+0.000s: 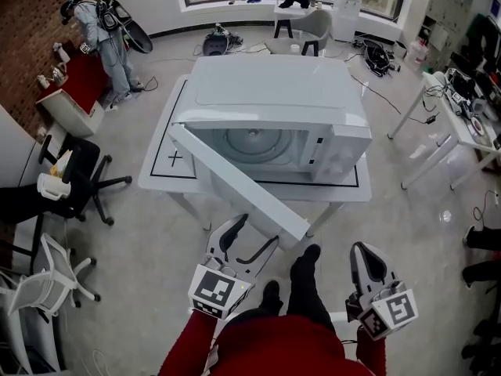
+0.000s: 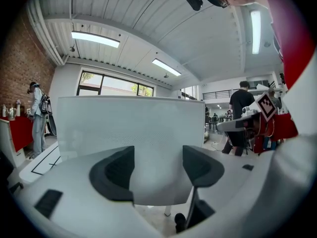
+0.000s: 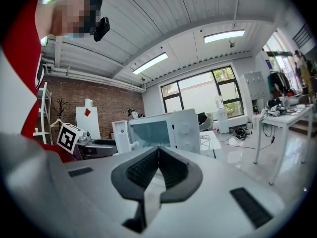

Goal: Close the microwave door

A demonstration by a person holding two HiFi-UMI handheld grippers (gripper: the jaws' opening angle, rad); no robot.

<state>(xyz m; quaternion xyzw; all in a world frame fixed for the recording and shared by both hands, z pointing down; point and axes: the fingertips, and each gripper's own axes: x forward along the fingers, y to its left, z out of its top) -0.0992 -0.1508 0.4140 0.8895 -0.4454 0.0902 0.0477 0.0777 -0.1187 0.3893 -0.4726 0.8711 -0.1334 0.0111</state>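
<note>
Microwave (image 1: 274, 92) stands on the white surface (image 1: 164, 163), its door (image 1: 235, 182) swung wide open toward the person. The left gripper (image 1: 257, 232) hangs just beside the door's free end, jaws spread apart and no pad pressing on the white panel ahead of them. The right gripper (image 1: 366, 255), lower right of the door, is closed on nothing.

Open microwave door (image 1: 239, 182), left gripper (image 1: 255, 233) near
</note>
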